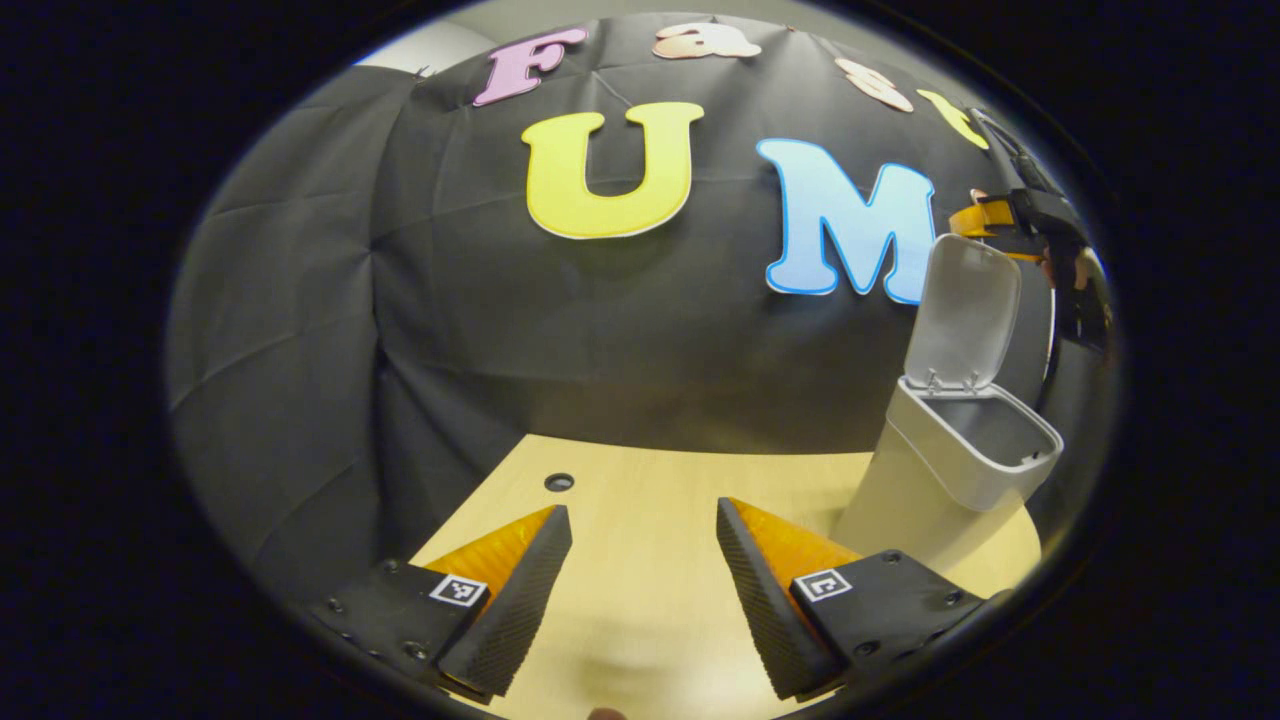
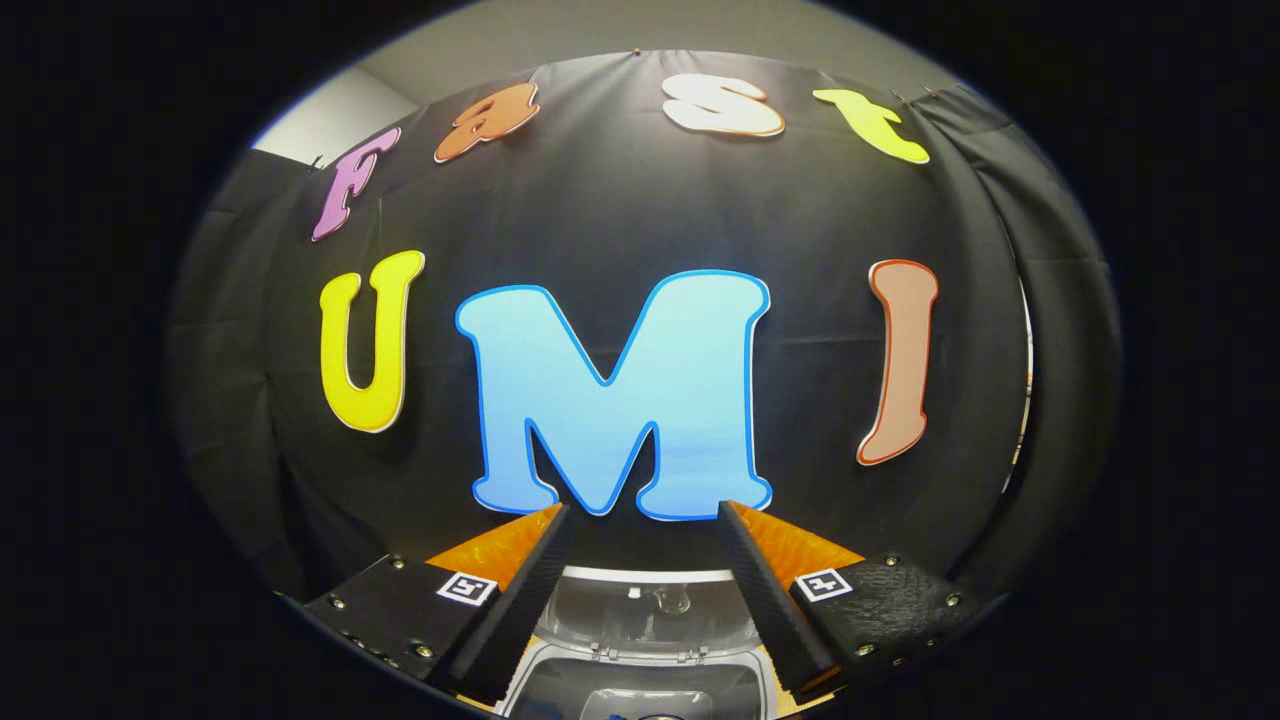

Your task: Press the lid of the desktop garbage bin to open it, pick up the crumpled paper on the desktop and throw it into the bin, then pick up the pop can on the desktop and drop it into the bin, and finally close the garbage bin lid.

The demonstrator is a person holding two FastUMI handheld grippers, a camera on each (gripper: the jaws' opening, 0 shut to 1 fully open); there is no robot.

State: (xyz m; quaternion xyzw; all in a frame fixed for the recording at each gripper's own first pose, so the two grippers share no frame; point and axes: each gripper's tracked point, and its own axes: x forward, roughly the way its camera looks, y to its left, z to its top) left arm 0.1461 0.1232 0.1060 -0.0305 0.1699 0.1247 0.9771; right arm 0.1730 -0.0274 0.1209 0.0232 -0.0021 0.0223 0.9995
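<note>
Bin [image 1: 945,470] stood on our counter [image 1: 640,490], lid [image 1: 965,315] upright. We held the right claw [image 2: 640,545] wide, empty, above its mouth, presumably having dropped something; left claw [image 1: 640,545] hung open, empty.

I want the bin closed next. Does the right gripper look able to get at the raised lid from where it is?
Probably yes: the right gripper is open just above the bin, and the upright lid stands right ahead between its fingers, nothing between.
</note>
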